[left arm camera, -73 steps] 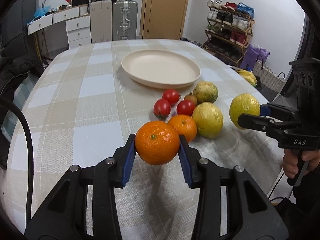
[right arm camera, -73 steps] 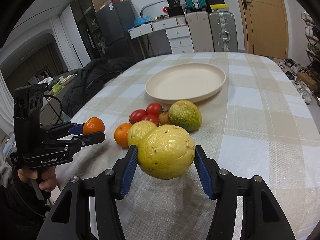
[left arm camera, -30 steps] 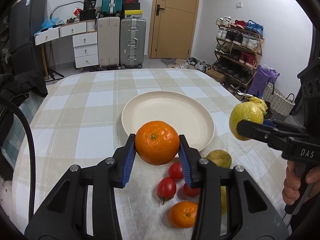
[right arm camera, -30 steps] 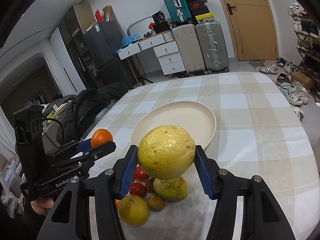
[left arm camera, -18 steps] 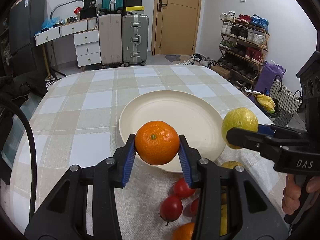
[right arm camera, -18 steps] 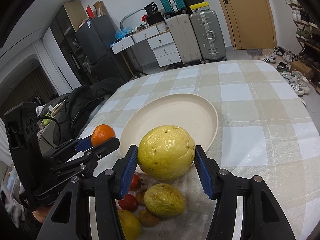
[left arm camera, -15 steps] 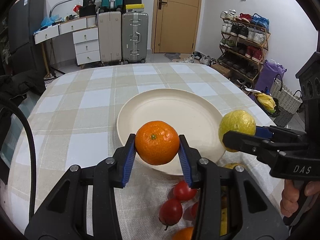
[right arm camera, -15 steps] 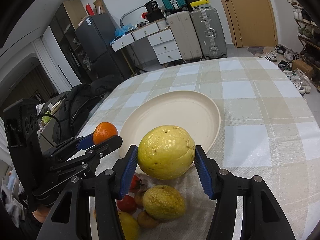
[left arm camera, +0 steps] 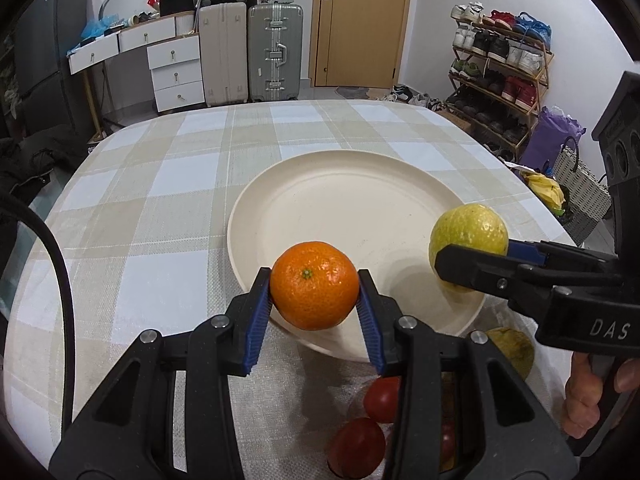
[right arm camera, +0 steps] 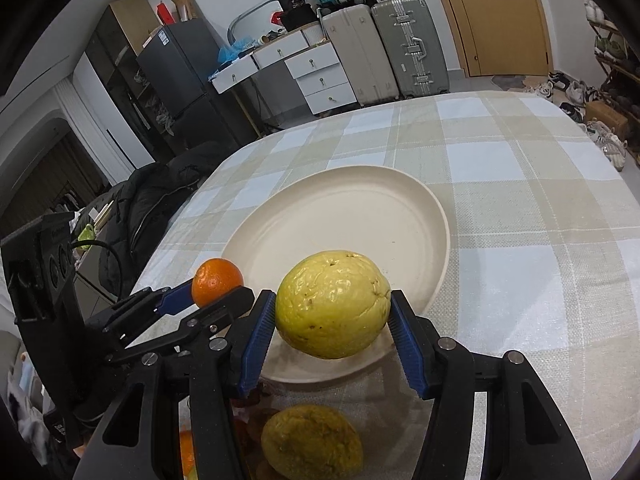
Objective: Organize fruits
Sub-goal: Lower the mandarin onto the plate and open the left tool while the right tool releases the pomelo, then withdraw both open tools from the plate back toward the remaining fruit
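Note:
My left gripper (left arm camera: 315, 286) is shut on an orange (left arm camera: 314, 285) and holds it over the near rim of the cream plate (left arm camera: 360, 216). My right gripper (right arm camera: 333, 306) is shut on a yellow guava (right arm camera: 333, 304) and holds it over the plate's (right arm camera: 344, 216) near edge. In the left wrist view the guava (left arm camera: 468, 230) hangs over the plate's right side. In the right wrist view the orange (right arm camera: 217, 276) hangs at the plate's left rim. The plate is empty.
Loose fruit lies on the checked tablecloth (left arm camera: 160, 200) just in front of the plate: red tomatoes (left arm camera: 358, 446), a greenish guava (right arm camera: 312, 442) and an orange (right arm camera: 186, 456). A black jacket (right arm camera: 148, 204) hangs at the table's left; a shoe rack (left arm camera: 496, 64) stands right.
Both grippers have lifted their fruit and moved forward from the fruit pile to over the plate's near edge. The loose fruit now lies below and behind them.

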Tool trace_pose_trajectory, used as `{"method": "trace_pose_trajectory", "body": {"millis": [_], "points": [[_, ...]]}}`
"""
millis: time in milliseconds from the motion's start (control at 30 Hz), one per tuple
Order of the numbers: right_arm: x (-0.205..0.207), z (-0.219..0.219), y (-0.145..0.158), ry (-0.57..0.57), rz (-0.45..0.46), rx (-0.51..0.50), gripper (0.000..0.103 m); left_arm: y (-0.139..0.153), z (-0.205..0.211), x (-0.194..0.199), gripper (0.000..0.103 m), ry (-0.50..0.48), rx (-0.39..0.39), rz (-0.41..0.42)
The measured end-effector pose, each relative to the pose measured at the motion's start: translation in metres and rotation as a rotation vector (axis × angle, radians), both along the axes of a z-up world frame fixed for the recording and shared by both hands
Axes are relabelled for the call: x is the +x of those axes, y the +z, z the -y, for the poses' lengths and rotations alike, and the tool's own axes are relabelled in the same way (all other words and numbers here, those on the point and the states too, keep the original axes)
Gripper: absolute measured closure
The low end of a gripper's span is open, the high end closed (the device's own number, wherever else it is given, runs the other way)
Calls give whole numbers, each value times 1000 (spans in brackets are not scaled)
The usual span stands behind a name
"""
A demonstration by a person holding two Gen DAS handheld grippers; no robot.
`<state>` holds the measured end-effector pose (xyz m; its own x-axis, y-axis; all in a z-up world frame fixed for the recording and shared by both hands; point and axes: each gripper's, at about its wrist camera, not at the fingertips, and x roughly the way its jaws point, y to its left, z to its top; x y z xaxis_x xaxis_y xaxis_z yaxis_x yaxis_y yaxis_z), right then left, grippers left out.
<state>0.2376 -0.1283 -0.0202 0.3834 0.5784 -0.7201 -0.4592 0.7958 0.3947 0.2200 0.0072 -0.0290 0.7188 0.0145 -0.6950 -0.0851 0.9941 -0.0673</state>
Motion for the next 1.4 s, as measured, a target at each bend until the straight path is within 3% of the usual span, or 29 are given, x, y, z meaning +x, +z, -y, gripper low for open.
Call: {"method": "trace_pose_trajectory", "body": {"millis": [533,600,667,767,833,867,967,1067,1400], "points": [[-5,-7,1,15,31,-52,45,0,-3,-1,64,-9,3,2],[-8,-3,4,8,32,-28,39,2,-2,-8,63,-19,1,7],[-12,2,8,-5,41,-8,26,6,-3,-15,48,-14,1,24],[-22,9,17,-20,88,-16,22,14,-6,-31,26,10,6,66],[-29,14,21,-21,109,-13,15,20,-10,-42,19,25,-5,89],[-33,16,23,-23,114,-7,8,22,-12,-47,18,33,-14,98],[-45,23,29,-15,133,13,0,26,-14,-62,11,38,-14,101],[-57,26,34,-6,163,18,0,32,-13,-80,1,51,4,135],[-84,40,40,10,198,13,0,36,-3,-129,1,46,33,166]]}}
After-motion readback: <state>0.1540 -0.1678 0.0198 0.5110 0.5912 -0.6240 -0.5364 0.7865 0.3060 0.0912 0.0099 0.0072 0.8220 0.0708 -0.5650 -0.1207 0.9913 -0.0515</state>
